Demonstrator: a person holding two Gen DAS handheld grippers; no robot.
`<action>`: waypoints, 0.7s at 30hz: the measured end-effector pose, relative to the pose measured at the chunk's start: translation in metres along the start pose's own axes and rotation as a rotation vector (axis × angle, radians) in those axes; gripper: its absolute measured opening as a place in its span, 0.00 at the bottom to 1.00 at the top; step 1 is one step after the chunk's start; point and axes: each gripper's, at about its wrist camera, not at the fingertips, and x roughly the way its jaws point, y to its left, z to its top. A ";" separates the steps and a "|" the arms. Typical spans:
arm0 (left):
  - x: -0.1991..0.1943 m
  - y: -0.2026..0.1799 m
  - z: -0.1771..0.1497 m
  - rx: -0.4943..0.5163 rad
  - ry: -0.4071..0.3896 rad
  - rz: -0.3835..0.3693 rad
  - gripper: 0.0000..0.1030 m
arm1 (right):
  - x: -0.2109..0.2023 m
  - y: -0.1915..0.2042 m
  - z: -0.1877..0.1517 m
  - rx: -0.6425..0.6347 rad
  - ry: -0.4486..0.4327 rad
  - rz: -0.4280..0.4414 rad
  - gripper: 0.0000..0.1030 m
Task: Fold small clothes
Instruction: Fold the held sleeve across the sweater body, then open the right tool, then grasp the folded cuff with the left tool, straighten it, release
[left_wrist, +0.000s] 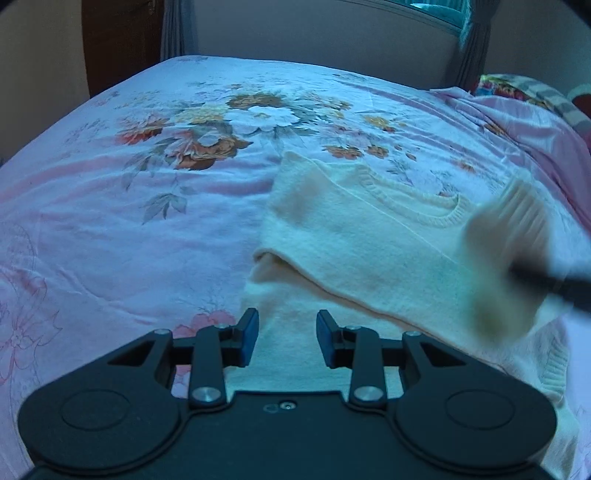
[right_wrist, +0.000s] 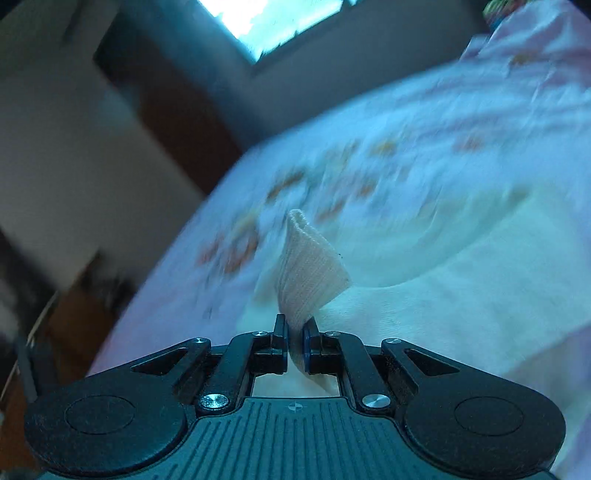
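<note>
1. The cream sweater (left_wrist: 369, 236) lies on the floral bed (left_wrist: 129, 206), its long axis running away from the left gripper (left_wrist: 286, 339)
2. Left fingers (left_wrist: 249, 339) stand apart, empty, over the near hem
3. The right gripper (right_wrist: 295, 341) is clamped on the ribbed sleeve cuff (right_wrist: 310, 266)
4. Only the right wrist view shows that pinch; the left view blurs it

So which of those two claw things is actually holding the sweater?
The right gripper: its jaws are shut on a ribbed edge of the cream sweater. The left gripper hangs open above it, nothing between its fingers.
</note>
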 end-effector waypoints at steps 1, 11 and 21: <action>0.001 0.005 0.000 -0.015 0.009 -0.010 0.31 | 0.014 0.003 -0.014 -0.010 0.063 -0.002 0.08; 0.003 0.016 -0.007 -0.142 0.109 -0.202 0.52 | -0.010 0.003 -0.035 -0.079 0.043 -0.057 0.64; 0.026 0.009 -0.033 -0.239 0.227 -0.332 0.20 | -0.060 -0.034 -0.029 0.058 -0.059 -0.148 0.64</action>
